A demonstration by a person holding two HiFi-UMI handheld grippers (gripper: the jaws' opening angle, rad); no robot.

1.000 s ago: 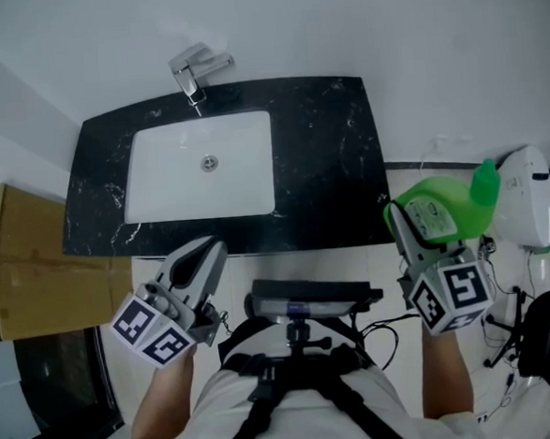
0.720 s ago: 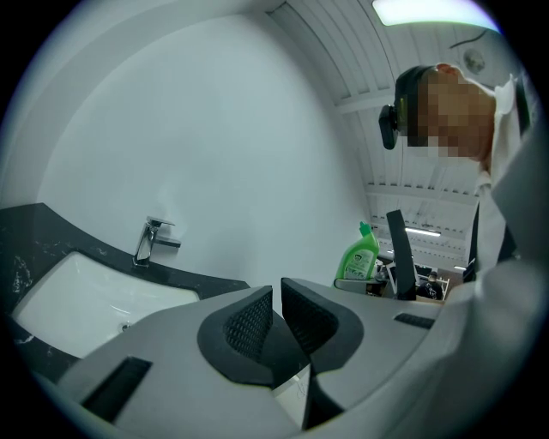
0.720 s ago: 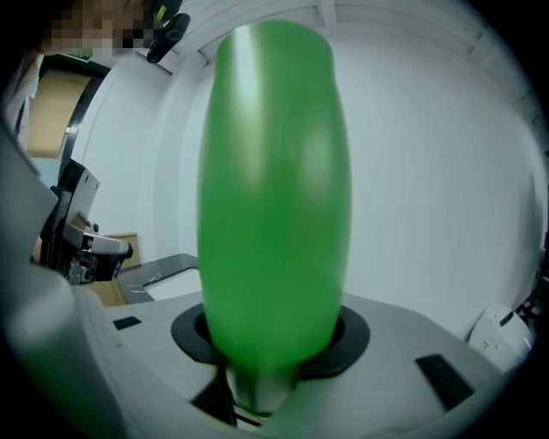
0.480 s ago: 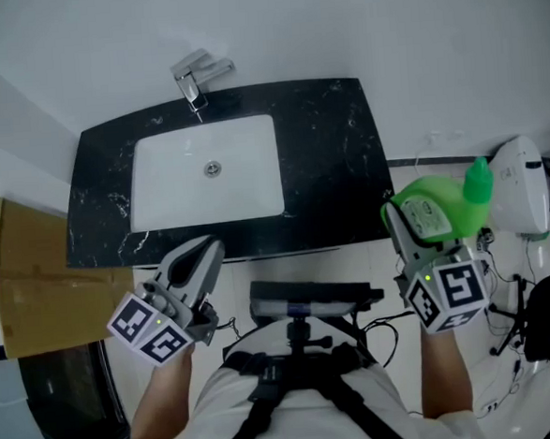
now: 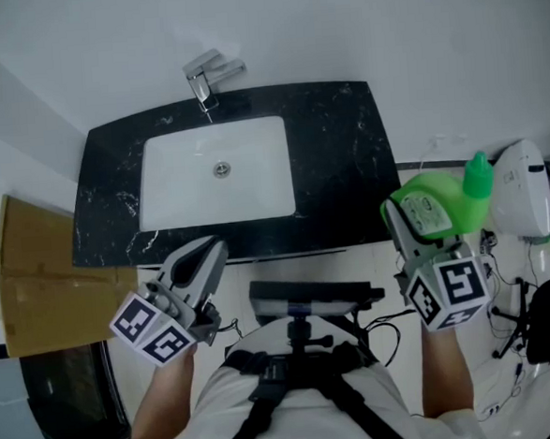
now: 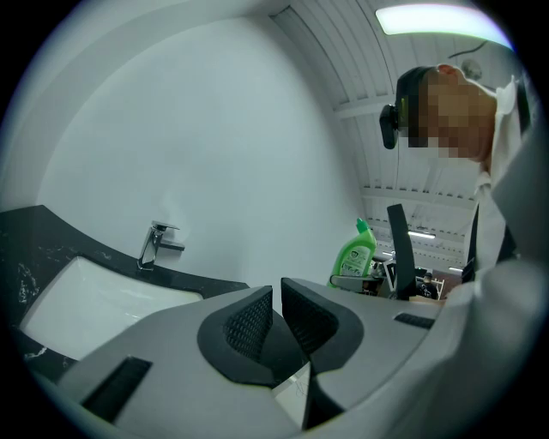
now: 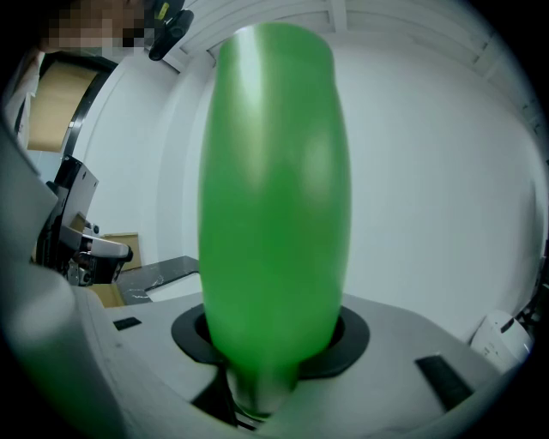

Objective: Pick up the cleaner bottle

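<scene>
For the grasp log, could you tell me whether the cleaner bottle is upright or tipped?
Upright: the left gripper view shows the cleaner bottle standing cap-up in the right gripper.

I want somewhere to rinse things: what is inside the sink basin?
Only the drain shows in the white sink basin, with the faucet spout over its back rim. The head view shows the whole bowl; nothing covers any part.

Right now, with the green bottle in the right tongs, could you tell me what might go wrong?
1. The right tongs grip the cleaner bottle low on its smooth, rounded body; it could tip or slip out.
2. In the head view its cap lies close to a white fixture; swinging that way might knock it.
</scene>
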